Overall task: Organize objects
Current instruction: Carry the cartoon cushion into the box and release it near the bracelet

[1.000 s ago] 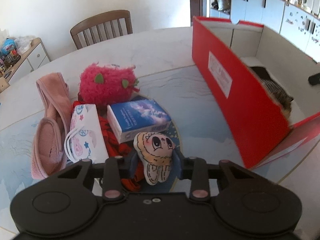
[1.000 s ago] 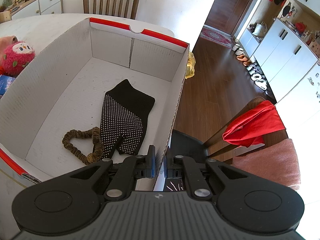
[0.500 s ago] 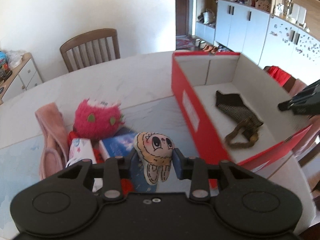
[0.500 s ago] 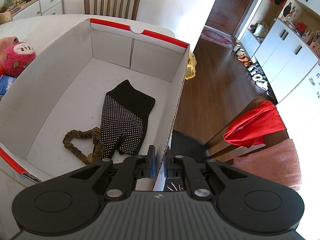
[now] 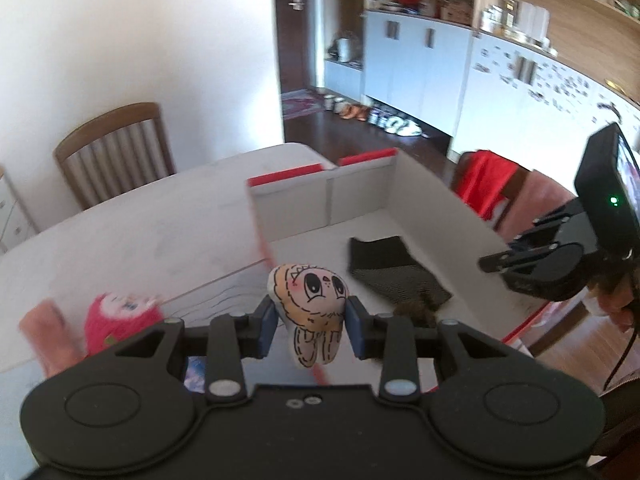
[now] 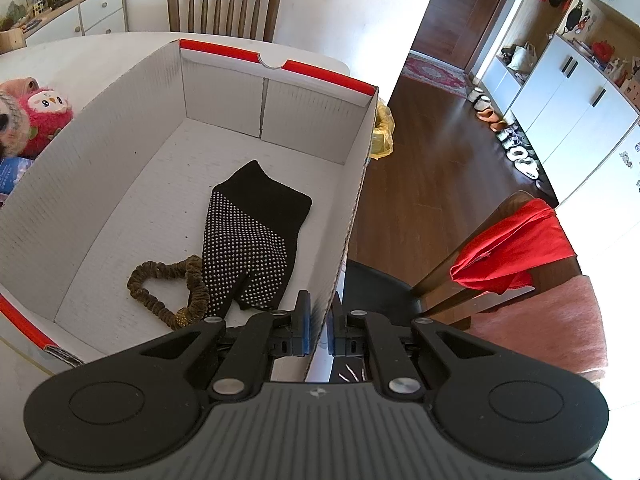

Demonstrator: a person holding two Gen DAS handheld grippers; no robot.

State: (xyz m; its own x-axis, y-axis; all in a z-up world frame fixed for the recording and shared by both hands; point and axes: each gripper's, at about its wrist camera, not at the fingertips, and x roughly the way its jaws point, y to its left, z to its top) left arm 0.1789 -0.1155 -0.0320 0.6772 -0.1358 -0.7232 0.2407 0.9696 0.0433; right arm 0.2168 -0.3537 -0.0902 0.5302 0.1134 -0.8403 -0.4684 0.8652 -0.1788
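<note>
The left wrist view looks from above the table toward the open red-and-white cardboard box [image 5: 404,184]. The right wrist view looks down into it [image 6: 280,108] from its near wall, close.

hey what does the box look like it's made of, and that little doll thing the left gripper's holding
Box: corrugated cardboard, seemingly; fluting lines show on its matte white walls, red outside. Doll in the left gripper: probably printed fabric, stuffed; soft rounded shape with a drawn face.

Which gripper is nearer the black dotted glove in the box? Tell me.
Right. The right gripper is clamped on the box wall right beside the black dotted glove. The left gripper holds the small doll above the box's opposite wall.
</note>
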